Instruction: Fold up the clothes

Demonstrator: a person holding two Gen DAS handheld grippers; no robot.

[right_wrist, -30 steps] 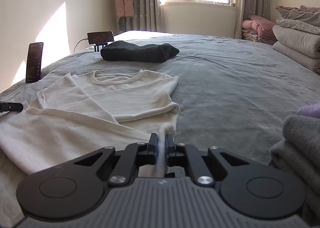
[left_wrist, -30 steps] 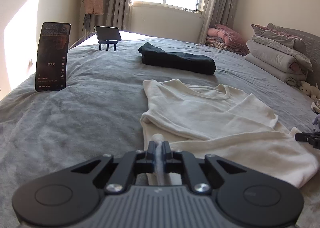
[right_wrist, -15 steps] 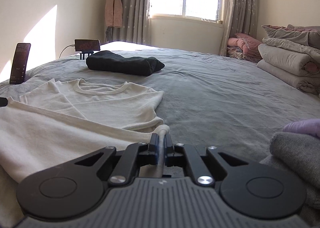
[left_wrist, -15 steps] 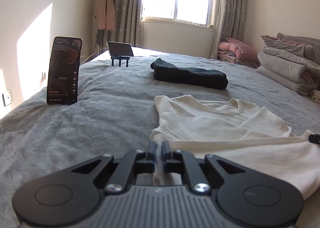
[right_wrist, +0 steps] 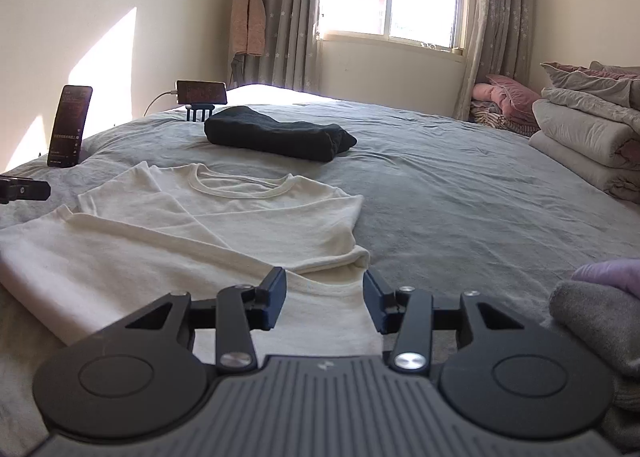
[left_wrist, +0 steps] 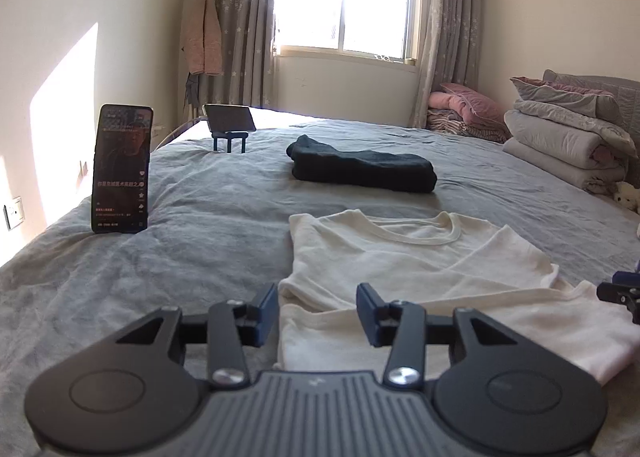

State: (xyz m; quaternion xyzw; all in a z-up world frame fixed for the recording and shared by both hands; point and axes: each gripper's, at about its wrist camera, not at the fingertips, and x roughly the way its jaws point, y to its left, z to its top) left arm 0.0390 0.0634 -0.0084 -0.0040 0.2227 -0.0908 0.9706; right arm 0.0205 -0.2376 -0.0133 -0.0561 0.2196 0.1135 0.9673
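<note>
A cream shirt [left_wrist: 404, 257] lies on a grey bed [left_wrist: 200, 193], part-way through being folded. Its sleeves look already turned in over the chest, and its lower hem has been brought up over the body, leaving a doubled band of cloth across the near edge. The round neckline still shows at the far end, so at least one more fold probably remains before it becomes a compact bundle. A dark garment [left_wrist: 360, 171] sits beyond the shirt, already folded and seemingly finished. A grey pile [right_wrist: 596, 321] close on the right side of the right tool may be more clothes; whether they are folded or waiting cannot be told.

The left tool [left_wrist: 316, 307] hovers low at the shirt's left near corner, aimed gently downward along the bed. Its jaws have just been opening and now stand spread, with the folded cloth edge lying below and between them but not pinched. The right tool [right_wrist: 325, 295] mirrors it at the shirt's right near corner, also tilted slightly down, its jaws likewise just opened and spread, with cloth underneath and nothing gripped. Each tool appears at the edge of the other's view, so they flank the shirt.

Two phones [left_wrist: 122, 169] stand propped far ahead and to the left.
</note>
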